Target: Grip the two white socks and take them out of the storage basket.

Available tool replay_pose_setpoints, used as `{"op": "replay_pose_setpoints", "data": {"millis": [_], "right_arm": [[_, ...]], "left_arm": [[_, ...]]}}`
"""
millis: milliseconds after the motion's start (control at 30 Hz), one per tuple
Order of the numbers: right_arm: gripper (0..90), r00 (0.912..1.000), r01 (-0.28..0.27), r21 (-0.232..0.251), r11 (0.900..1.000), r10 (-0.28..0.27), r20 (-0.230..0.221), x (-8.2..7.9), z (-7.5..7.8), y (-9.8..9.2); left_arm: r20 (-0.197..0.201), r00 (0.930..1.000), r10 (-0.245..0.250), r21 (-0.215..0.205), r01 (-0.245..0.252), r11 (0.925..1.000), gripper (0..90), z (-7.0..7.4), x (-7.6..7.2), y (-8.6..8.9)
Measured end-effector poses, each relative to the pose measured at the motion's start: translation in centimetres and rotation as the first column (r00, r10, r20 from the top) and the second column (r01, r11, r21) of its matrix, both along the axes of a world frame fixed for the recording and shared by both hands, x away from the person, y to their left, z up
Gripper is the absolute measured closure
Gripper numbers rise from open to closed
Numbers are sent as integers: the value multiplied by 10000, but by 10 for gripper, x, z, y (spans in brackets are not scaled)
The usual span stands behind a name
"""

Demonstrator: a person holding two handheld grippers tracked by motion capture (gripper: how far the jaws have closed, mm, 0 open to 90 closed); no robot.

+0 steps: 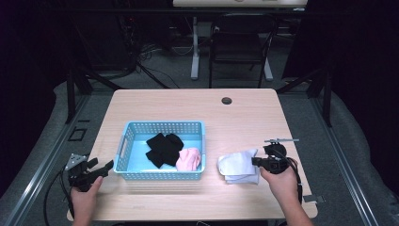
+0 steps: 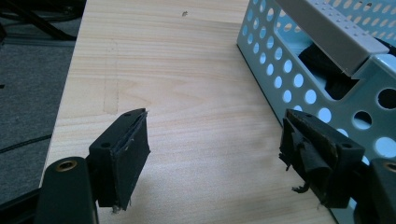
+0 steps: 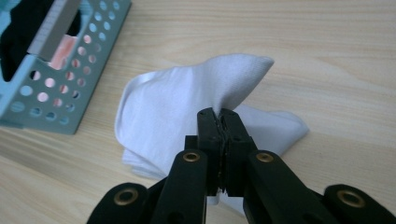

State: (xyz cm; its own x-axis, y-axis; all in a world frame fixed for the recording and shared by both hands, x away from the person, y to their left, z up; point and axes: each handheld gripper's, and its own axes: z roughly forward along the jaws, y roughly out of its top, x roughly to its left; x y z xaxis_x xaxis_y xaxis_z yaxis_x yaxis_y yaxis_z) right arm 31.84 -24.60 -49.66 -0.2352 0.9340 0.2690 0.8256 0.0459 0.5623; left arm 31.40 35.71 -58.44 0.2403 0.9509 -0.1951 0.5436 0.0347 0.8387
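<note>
My right gripper (image 3: 219,114) has its jaws pinched tight on a fold of the one white cloth (image 3: 187,107), which lies crumpled on the table (image 1: 244,117) to the right of the basket, its held corner lifted off the wood. My left gripper (image 2: 215,149) stands wide with nothing between its jaws, just left of the single light-blue perforated basket (image 1: 162,127). The high view looks into the basket: one black garment (image 1: 162,148) and one pink cloth (image 1: 189,159) at its near right corner. My left gripper view catches just a dark scrap through the basket's handle slot.
</note>
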Motion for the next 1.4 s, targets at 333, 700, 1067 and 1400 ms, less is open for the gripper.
{"op": "replay_pose_setpoints", "data": {"millis": [333, 700, 1067, 1400], "right_arm": [[852, 9977, 516, -134, 9986, -521, -444, 2, -20, -13], [662, 9993, 328, -709, 9969, -338, -131, 0, -15, -7], [597, 9958, -643, -743, 9952, 688, 606, -11, -12, 21], [552, 9789, -1261, -941, 9875, 1393, 1497, -26, -18, 38]], "left_arm": [[5, 10000, 0, -12, 0, 10000, 236, 0, 0, 0], [8, 10000, -2, -14, 2, 10000, 236, 0, 0, 0], [-4, 10000, 1, -10, -1, 10000, 236, 0, 0, 0], [-2, 10000, 1, 9, -1, 10000, 236, 0, 0, 0]]}}
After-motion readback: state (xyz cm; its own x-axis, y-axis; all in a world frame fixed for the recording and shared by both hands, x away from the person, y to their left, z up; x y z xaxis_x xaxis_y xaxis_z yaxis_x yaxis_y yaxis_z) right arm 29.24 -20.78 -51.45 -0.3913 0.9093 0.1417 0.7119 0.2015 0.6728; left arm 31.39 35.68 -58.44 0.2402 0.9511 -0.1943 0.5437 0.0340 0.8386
